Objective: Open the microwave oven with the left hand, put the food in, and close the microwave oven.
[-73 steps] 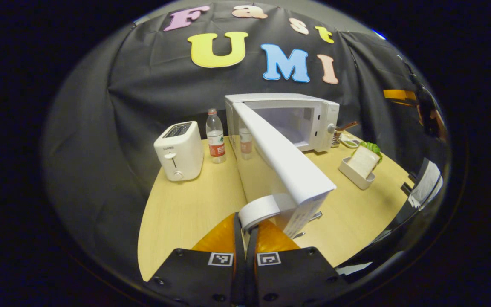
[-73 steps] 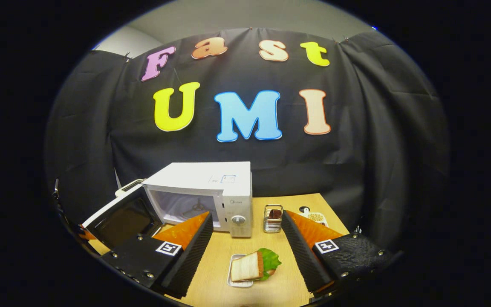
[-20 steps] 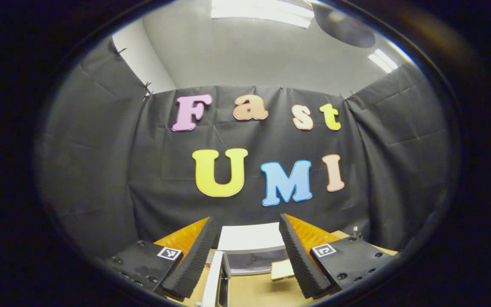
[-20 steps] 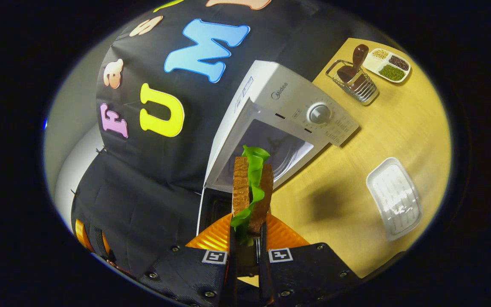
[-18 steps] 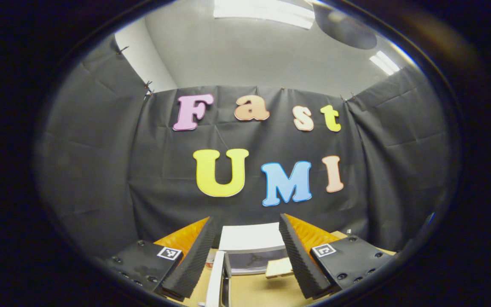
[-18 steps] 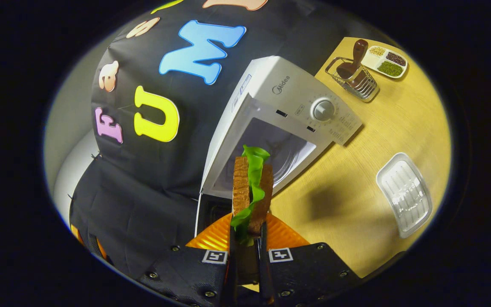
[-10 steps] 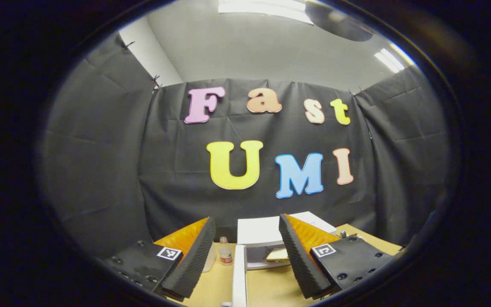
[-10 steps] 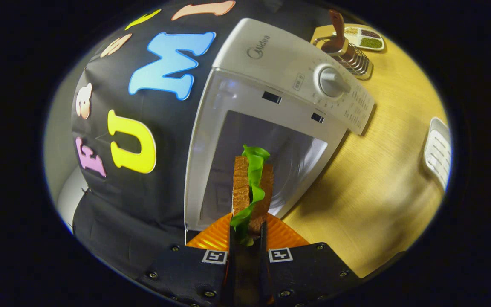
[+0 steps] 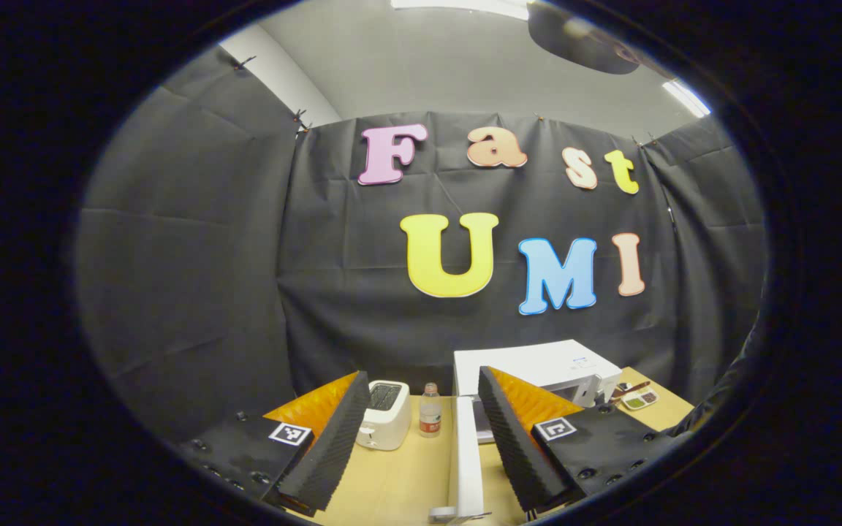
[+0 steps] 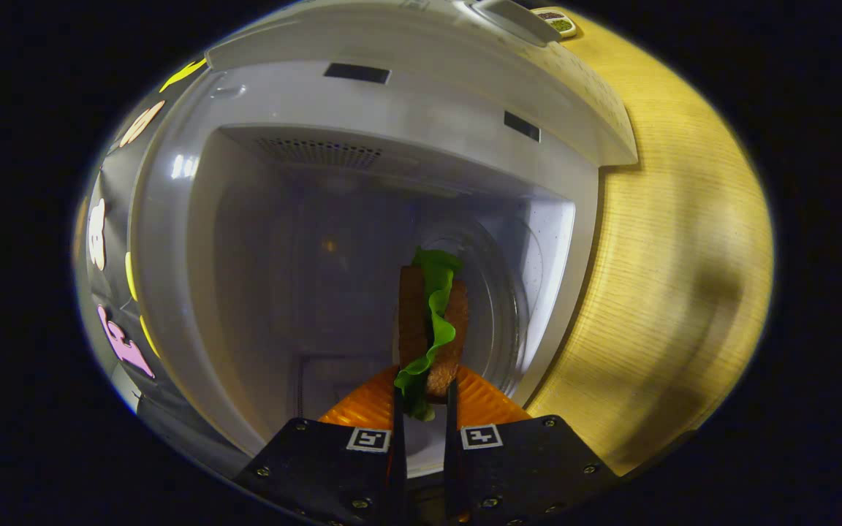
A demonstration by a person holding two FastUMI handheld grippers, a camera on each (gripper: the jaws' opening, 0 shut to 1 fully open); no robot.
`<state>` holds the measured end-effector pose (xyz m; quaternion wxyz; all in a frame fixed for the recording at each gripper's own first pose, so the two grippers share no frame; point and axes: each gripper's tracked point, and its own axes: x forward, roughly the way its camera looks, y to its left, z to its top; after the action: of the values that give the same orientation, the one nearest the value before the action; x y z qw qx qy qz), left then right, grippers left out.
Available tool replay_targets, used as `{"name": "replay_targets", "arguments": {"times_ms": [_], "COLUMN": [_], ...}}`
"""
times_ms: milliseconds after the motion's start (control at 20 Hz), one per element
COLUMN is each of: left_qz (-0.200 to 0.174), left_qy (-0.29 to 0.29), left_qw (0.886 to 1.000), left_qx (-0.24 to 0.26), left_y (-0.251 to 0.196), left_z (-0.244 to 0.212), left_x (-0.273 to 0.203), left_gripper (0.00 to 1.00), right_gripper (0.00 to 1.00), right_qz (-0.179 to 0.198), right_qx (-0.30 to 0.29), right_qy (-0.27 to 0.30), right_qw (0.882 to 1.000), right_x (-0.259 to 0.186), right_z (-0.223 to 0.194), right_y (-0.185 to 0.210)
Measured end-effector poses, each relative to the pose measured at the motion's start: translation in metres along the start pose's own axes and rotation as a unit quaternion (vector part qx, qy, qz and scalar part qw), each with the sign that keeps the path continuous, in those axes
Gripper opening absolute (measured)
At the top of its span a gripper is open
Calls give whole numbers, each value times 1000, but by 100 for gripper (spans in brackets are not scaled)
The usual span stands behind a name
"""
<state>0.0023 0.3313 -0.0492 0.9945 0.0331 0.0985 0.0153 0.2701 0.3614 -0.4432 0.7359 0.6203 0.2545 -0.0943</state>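
In the right gripper view my right gripper point(image 10: 425, 398) is shut on a sandwich point(image 10: 430, 327) of brown bread with green lettuce, held on edge. The sandwich hangs in the mouth of the white microwave point(image 10: 362, 153), in front of the glass turntable point(image 10: 501, 307); this view is rolled sideways. In the left gripper view my left gripper point(image 9: 421, 446) stands open and raised, with nothing between its fingers. Below it I see the microwave point(image 9: 531, 365) from farther off, with its open door point(image 9: 467, 467) edge-on toward me.
In the left gripper view a white toaster point(image 9: 386, 414) and a water bottle point(image 9: 430, 410) stand on the wooden table point(image 9: 399, 482) left of the microwave. A small dish of condiments point(image 9: 639, 399) lies to its right. Bare table point(image 10: 677, 292) flanks the microwave in the right gripper view.
My right gripper has carried the sandwich forward into the microwave's opening. My left gripper, open throughout, has swung left and tipped down a little, bringing the toaster and bottle into sight.
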Motion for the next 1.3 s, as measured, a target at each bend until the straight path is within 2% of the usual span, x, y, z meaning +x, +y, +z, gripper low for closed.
{"name": "replay_targets", "arguments": {"times_ms": [250,300,350,400,450,500,650,750,850,1050,1100,1300], "left_qz": [-5,-5,-6,-10,-14,-18,-17,-18,-33,-57,-60,-79], "left_qy": [-16,-18,-21,-25,-29,-30,-23,-9,-3,-7,-10,-12], "left_qw": [1000,1000,1000,1000,999,999,1000,1000,999,998,998,997], "left_qx": [-10,-10,-10,-12,-15,-17,-12,-9,-16,-20,-18,-19], "left_y": [11,12,14,14,14,13,15,10,-3,-29,-33,-53], "left_z": [7,8,8,11,12,12,2,-11,-17,-23,-25,-38], "left_x": [0,0,0,-1,-3,-2,9,13,15,20,22,22], "left_gripper": [96,96,96,96,95,96,97,97,97,97,94,97], "right_gripper": [21,27,40,45,62,72,96,96,96,96,96,96], "right_qz": [-24,-48,-74,-75,-77,-75,-84,-91,-83,-79,-74,-32], "right_qx": [-18,-24,-31,-30,-32,-45,-110,-159,-206,-330,-364,-482], "right_qy": [-37,-30,-20,-17,-12,-18,-23,-37,-36,-12,-12,-51], "right_qw": [999,998,997,997,996,996,990,982,974,941,928,874], "right_x": [14,9,5,2,1,-13,-49,-78,-105,-159,-174,-245], "right_z": [2,-2,-4,-6,-9,-2,13,35,52,71,78,107], "right_y": [8,1,-7,-8,-7,-3,0,-3,0,-7,-6,37]}}
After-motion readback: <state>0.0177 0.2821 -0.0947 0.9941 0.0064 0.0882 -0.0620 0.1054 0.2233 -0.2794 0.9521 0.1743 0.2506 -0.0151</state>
